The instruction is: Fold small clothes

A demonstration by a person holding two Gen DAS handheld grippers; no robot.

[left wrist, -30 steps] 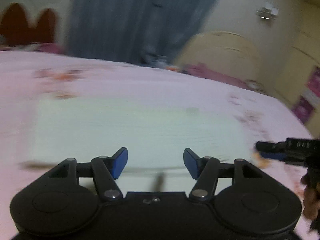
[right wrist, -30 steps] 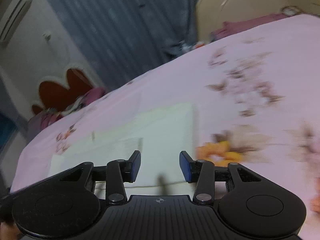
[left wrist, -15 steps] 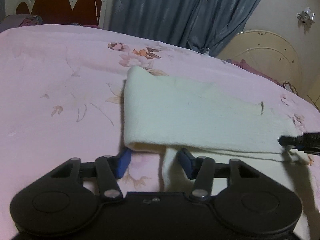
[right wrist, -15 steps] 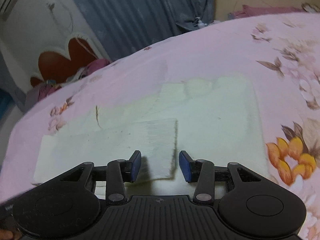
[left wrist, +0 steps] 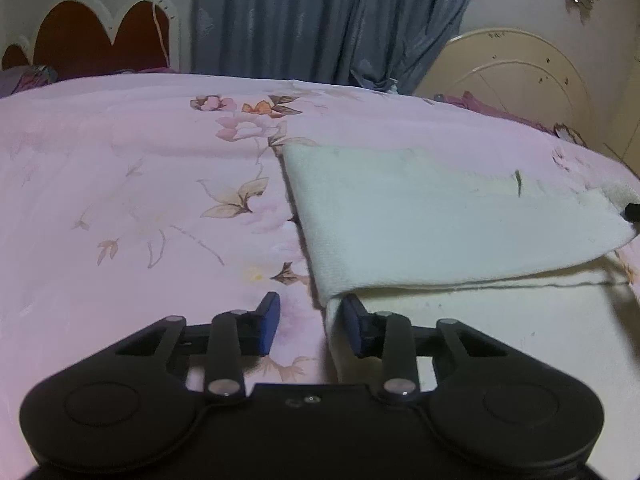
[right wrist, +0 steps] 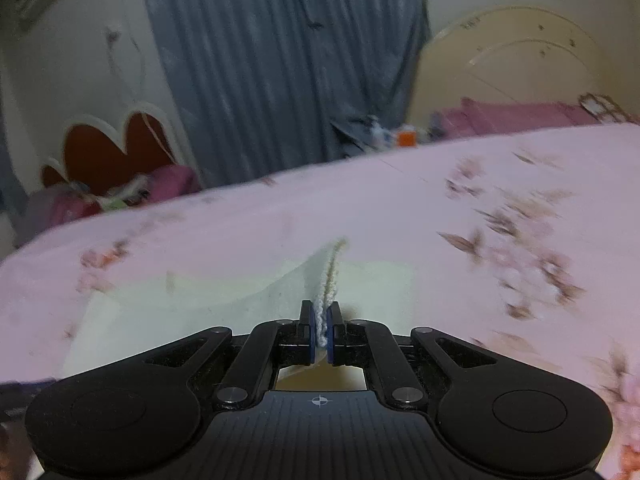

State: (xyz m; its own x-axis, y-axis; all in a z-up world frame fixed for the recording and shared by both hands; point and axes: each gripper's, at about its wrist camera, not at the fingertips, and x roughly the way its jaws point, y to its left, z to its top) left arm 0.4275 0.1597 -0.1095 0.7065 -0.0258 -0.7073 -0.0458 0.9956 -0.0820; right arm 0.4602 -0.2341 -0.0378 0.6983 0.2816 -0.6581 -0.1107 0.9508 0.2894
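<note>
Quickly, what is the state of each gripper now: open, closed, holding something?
Left gripper: open, holding nothing; the cream cloth edge lies beside its right finger.
Right gripper: closed on a raised fold of the cream cloth.

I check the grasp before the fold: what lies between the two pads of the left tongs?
In the left wrist view, the left tongs stand open; between the pads lie the pink floral bedsheet and the cream cloth edge.

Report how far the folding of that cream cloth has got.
Done: the cream cloth already has one layer folded over on the pink bedsheet. In hand: the right gripper is shut on its edge; the left gripper is open at a corner. Left: completing the fold.
</note>
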